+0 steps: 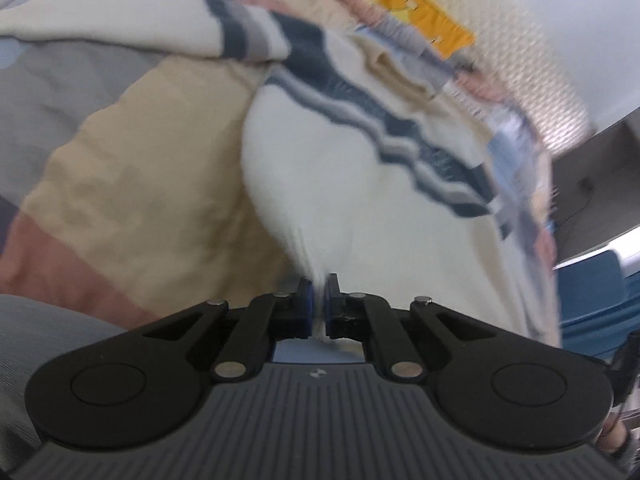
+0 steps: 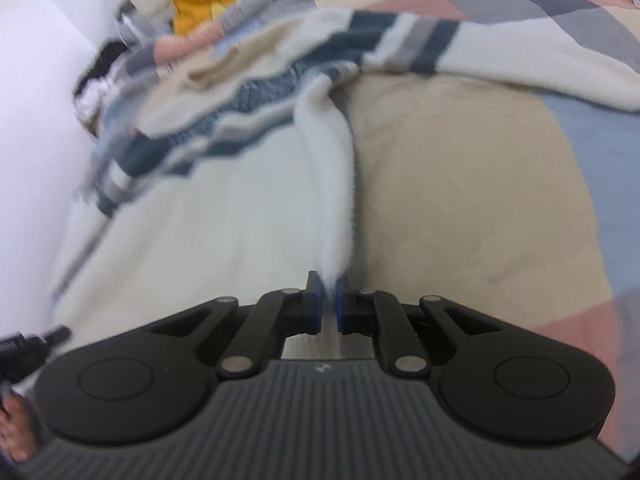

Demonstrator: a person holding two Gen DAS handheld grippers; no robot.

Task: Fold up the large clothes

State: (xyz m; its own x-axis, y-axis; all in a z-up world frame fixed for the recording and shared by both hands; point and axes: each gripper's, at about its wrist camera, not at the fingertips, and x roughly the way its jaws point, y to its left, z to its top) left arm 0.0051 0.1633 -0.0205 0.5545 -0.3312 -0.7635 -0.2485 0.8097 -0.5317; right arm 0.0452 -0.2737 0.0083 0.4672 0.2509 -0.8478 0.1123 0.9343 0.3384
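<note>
Both the left gripper [image 1: 319, 294] and right gripper [image 2: 329, 294] fingers pinch the cream sweater's [image 1: 352, 208] hem

1. I see a cream sweater [image 1: 340, 184] crossed by wavy navy, grey and white bands.
2. The bedspread [image 1: 132, 168] under it shows patchwork blocks: beige, grey, dusty pink, light blue.
3. A mustard-yellow cushion [image 2: 200, 0] sits behind.
4. Both black grippers carry blue pads [image 2: 318, 300].
</note>
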